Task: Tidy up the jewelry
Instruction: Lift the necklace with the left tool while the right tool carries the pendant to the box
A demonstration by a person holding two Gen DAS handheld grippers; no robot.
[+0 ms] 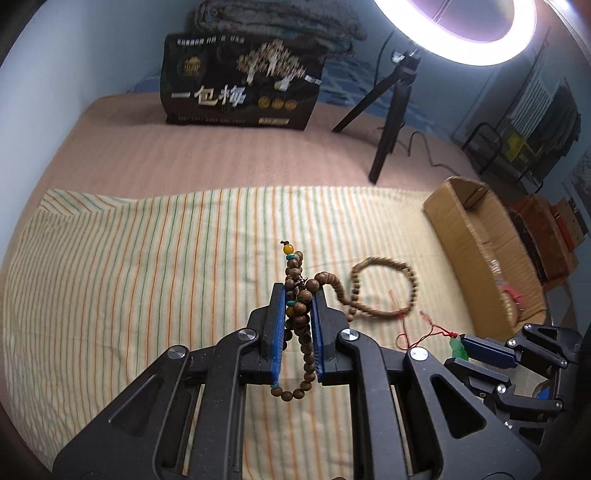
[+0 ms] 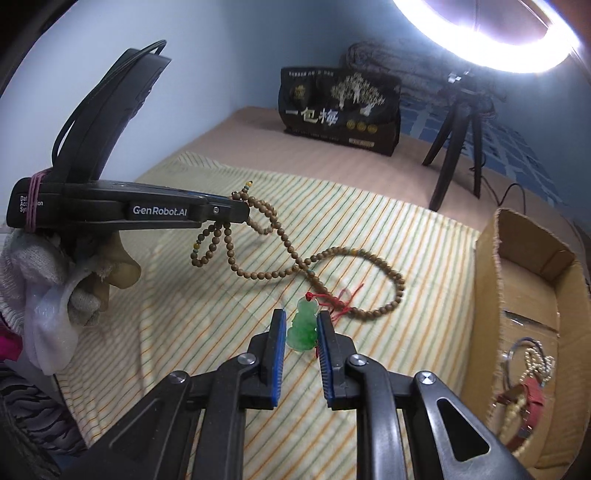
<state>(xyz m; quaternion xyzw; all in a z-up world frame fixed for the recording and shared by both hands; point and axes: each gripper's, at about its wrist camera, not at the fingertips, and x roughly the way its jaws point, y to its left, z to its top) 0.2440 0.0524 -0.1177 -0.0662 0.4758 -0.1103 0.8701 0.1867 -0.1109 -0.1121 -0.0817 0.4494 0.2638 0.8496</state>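
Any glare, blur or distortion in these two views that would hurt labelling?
Left wrist view: ring light blows out the top, cardboard box edge smeared, beads in the left tool sharp. Right wrist view: same glare, fisheye bending at the borders, green pendant crisp.

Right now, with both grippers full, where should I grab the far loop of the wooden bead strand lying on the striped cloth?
Take the far loop on its outer curve, nearest the cardboard box. Come straight down, one finger inside the ring, one outside. It lies flat and open there, clear of the red cord, while the strand's other end hangs from the left gripper.
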